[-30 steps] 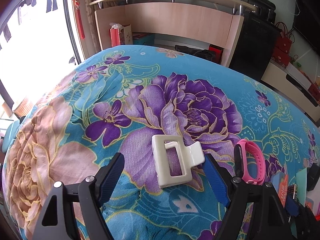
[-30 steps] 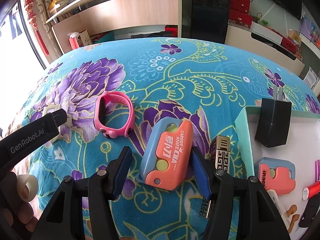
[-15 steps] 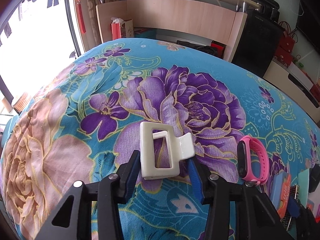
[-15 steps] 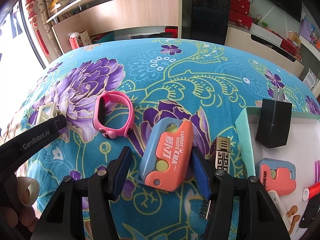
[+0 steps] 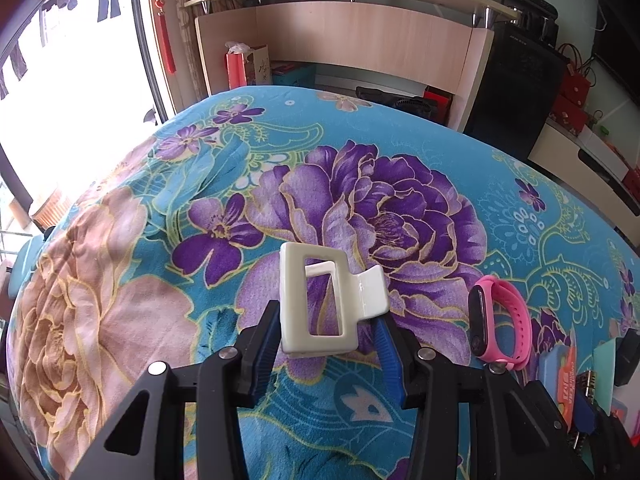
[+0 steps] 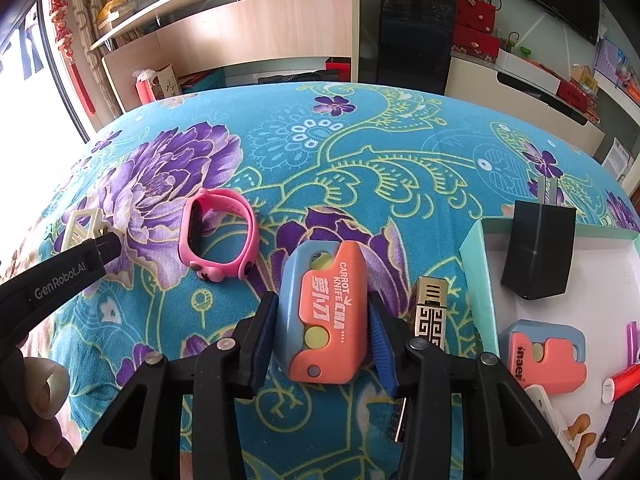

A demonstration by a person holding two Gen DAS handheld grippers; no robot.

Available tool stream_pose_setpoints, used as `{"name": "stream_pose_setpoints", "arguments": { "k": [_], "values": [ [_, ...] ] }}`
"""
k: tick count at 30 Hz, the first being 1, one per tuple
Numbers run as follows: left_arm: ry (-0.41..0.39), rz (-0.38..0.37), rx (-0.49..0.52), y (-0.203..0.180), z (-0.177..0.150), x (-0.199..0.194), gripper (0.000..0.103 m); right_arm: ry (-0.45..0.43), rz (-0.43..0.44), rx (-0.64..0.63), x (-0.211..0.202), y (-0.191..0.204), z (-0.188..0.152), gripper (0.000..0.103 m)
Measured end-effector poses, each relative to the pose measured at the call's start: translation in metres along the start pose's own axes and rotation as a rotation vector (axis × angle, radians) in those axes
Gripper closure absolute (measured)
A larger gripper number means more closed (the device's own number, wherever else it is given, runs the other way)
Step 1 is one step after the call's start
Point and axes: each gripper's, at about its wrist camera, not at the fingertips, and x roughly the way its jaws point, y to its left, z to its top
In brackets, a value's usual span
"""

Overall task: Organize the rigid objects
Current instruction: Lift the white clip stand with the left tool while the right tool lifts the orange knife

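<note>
Tray (image 6: pixel 476 272) with black charger (image 6: pixel 538 256), only in right wrist view

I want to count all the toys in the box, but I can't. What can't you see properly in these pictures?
- Tray, right wrist view: its right side runs off the picture's edge, so the count stays open.
- Red tube, same view: cut off by that edge.
- Gold patterned object: its lower end is hidden behind the right gripper.
- Carrot knife, left wrist view: mostly hidden by gripper parts.
</note>
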Motion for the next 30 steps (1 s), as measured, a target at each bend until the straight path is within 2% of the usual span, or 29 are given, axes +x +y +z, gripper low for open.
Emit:
{"name": "stream_pose_setpoints", "arguments": {
  "k": [4,11,16,24,30],
  "values": [
    [-0.035,-0.003,0.005,-0.002,0.003,-0.014,0.055,-0.010,0.009,0.020,-0.006,-0.004,0.002,0.059],
    [-0.125,-0.043,0.016,-0.007,0.009,-0.053,0.055,-0.125,0.034,0.065,-0.048,-0.021,0.013,0.059],
    [-0.179,-0.087,0.042,-0.018,0.010,-0.079,0.055,-0.171,0.035,0.099,-0.074,-0.035,0.018,0.059],
    [-0.206,-0.167,0.129,-0.056,0.002,-0.101,0.055,-0.148,-0.038,0.154,-0.093,-0.071,0.017,0.059],
    [-0.208,-0.225,0.226,-0.099,-0.011,-0.112,0.055,-0.121,-0.100,0.210,-0.098,-0.110,0.010,0.059]
  ]
}}
